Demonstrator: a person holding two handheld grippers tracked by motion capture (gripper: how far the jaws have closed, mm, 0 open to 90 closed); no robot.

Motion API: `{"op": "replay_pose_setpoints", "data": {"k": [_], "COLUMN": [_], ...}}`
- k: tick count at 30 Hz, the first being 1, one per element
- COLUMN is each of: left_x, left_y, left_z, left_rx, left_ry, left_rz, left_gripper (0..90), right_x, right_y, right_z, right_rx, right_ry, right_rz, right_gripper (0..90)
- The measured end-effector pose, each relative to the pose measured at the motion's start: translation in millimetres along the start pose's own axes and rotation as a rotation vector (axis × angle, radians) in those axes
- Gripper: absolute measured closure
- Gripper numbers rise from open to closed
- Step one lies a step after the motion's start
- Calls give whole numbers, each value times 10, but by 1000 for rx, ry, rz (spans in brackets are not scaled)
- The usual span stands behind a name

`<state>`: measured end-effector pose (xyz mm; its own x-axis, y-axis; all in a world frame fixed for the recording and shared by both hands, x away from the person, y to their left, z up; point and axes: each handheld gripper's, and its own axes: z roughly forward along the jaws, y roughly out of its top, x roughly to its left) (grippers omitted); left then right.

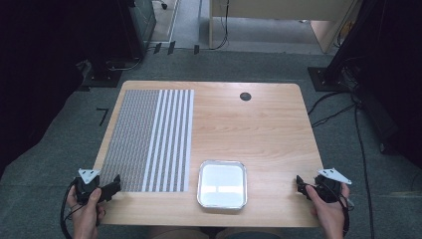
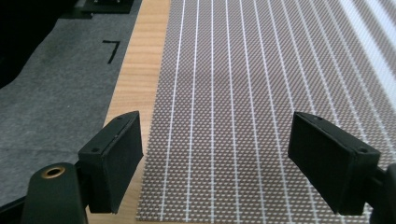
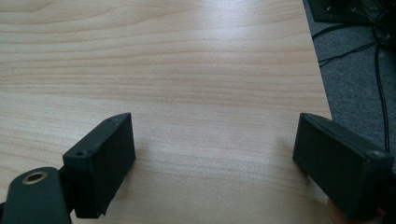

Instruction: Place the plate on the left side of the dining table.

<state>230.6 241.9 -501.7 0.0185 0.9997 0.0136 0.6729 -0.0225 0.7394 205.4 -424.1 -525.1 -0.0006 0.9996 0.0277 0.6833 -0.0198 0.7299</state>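
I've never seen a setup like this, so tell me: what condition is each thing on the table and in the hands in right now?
Left gripper: open, nothing between its jaws, over the near left corner of the mat.
Right gripper: open, empty, above bare wood at the table's right edge.
Woven placemat: spread flat, unfolded.
Metal tray: upright, empty, beside the mat.
Table: bears the mat and tray.

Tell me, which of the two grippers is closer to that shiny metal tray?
Right, by a little. The right gripper hangs over the table's right edge with bare wood between it and the tray. The left gripper hovers over the striped placemat, slightly farther away.
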Motion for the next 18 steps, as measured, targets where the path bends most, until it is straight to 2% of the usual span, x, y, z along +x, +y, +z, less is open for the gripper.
{"op": "replay_pose_setpoints", "data": {"k": [3,9,14,15,18], "left_x": [-13,-49,-83,-95,-114], "left_y": [9,29,41,48,61], "left_z": [-8,-19,-19,-17,-19], "left_rx": [-10,-23,-24,-23,-28], "left_ry": [-23,-31,-47,-53,-57], "left_rz": [9,3,5,5,6], "left_gripper": [178,178,178,179,178], "right_x": [0,1,-3,-8,1], "right_y": [0,-1,-2,5,13], "right_z": [0,-3,-16,-27,-54], "right_rx": [0,-2,-15,-28,-45], "right_ry": [0,-11,2,10,5], "right_rz": [0,9,47,69,78], "right_gripper": [126,138,142,144,147]}}
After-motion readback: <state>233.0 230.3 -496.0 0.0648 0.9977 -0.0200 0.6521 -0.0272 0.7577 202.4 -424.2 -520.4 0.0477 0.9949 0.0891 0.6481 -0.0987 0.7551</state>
